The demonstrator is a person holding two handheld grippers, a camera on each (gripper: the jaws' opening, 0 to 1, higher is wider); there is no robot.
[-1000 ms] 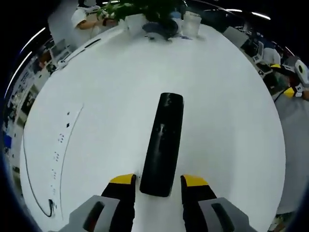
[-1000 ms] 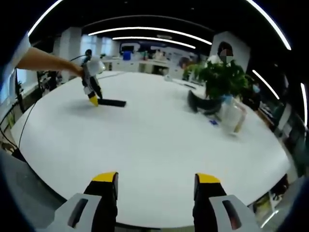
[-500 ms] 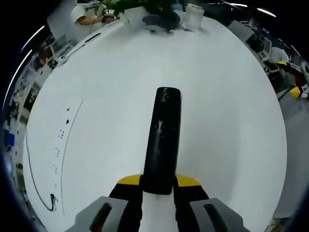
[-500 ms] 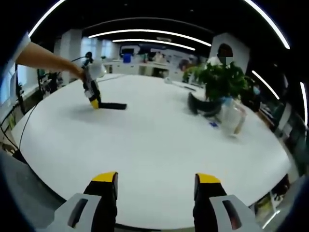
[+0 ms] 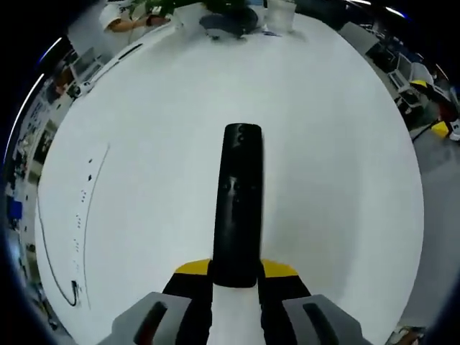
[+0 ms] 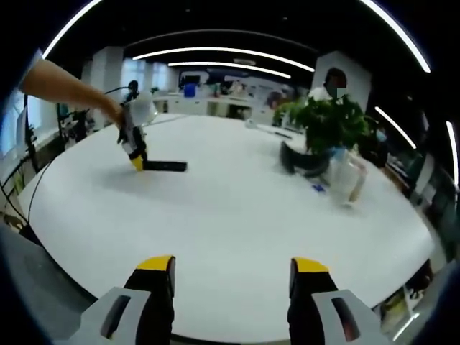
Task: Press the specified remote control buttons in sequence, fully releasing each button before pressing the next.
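A wide, round, matte white worktop (image 5: 338,180) carries the scene in the left gripper view, with office desks past its edge and a plant's pot and a clear cup at the top of the frame. The remote (image 5: 238,205), a slim glossy black bar with small buttons hard to make out, lies at centre frame, its long axis running straight up the picture away from the camera. The left gripper (image 5: 235,276), yellow-tipped on grey arms, is clenched on the remote's near end, one jaw on each long side.

In the right gripper view the same worktop (image 6: 237,237) spreads under curved ceiling lights, a leafy plant (image 6: 327,122) and a clear cup (image 6: 346,176) at right. The remote (image 6: 165,166) shows at upper left, flat, long axis across the frame, with the left gripper (image 6: 135,159) on its left end and a bare forearm behind it. The right gripper (image 6: 231,277) hangs released at bottom centre, jaws wide apart, well apart from the remote. Pressing falls to it, and it must cross toward upper left.
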